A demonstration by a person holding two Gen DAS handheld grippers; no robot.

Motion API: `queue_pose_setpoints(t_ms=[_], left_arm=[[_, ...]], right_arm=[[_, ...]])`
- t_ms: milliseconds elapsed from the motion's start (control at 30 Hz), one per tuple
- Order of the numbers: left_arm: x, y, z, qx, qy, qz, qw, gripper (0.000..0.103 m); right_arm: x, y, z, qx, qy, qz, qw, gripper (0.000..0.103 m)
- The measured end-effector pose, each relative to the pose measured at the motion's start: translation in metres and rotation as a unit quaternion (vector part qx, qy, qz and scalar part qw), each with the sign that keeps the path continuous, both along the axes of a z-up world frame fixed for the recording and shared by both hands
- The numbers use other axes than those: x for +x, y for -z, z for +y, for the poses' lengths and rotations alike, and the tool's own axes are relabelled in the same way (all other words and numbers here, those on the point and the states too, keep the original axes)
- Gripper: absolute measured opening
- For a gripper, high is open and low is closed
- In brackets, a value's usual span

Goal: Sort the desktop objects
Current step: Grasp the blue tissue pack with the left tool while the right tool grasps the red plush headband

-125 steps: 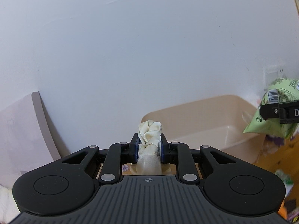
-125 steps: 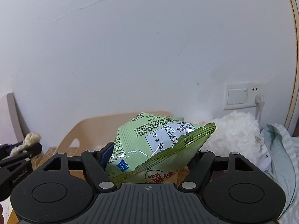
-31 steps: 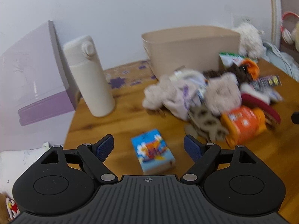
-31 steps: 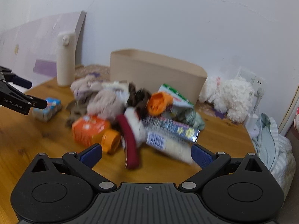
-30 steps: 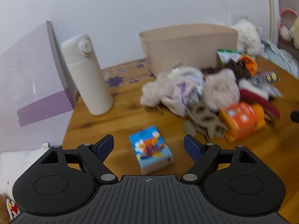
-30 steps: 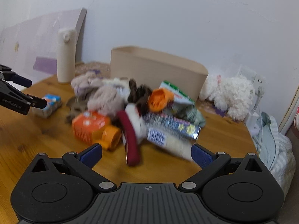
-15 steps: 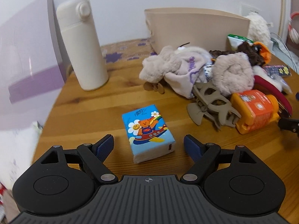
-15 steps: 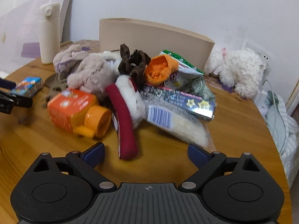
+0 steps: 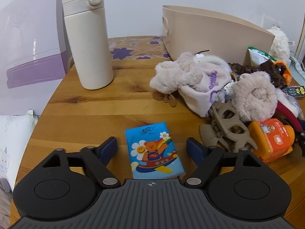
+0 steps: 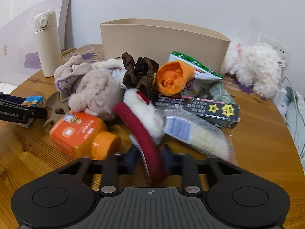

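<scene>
Standing left on the wooden bench (image 9: 91, 110), a smooth cream flask (image 9: 86, 36); tissue pack (image 9: 154, 150) between the released, narrowing left gripper (image 9: 152, 147); beige bin (image 10: 164, 38), contents hidden; right gripper (image 10: 150, 160) just clenched on the red headband (image 10: 144, 133).

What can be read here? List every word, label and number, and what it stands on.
"enRobot.AI", start cut off: on the left gripper; its jaws have just been closing, tissue pack between them.
Tissue pack, orange bottle, black box: print too small or blurred.
</scene>
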State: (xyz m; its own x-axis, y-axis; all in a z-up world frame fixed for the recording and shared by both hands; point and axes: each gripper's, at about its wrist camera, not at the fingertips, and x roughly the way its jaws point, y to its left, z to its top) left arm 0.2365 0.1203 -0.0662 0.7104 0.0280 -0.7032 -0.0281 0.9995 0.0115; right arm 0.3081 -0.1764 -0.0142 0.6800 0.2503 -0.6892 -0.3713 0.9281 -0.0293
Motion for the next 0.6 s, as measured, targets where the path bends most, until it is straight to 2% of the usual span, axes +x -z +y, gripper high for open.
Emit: queue_pose_setpoints(t_ms=[67,133,300,500,600], left_arm=[[0.0,-0.003,-0.003,0.0,0.008,0.002,1.0,0.056],[-0.001,-0.005,-0.005,0.0,0.013,0.006,0.9999,0.047],[-0.008,-0.007,-0.007,0.006,0.021,0.005,0.9998,0.047],[-0.021,-0.017,-0.005,-0.008,0.024,-0.033,0.9991,0.047],[-0.024,-0.029,-0.01,0.006,0.034,-0.05,0.9982,0.047]], right_arm=[[-0.002,-0.001,0.0,0.009,-0.004,0.003,1.0,0.016],[-0.008,-0.001,0.0,0.014,-0.009,-0.004,1.0,0.014],[-0.024,-0.008,-0.005,0.0,-0.018,-0.028,0.999,0.014],[-0.034,-0.034,-0.015,-0.033,-0.028,-0.064,0.997,0.013],[-0.038,-0.051,-0.023,-0.041,-0.027,-0.092,0.995,0.013]])
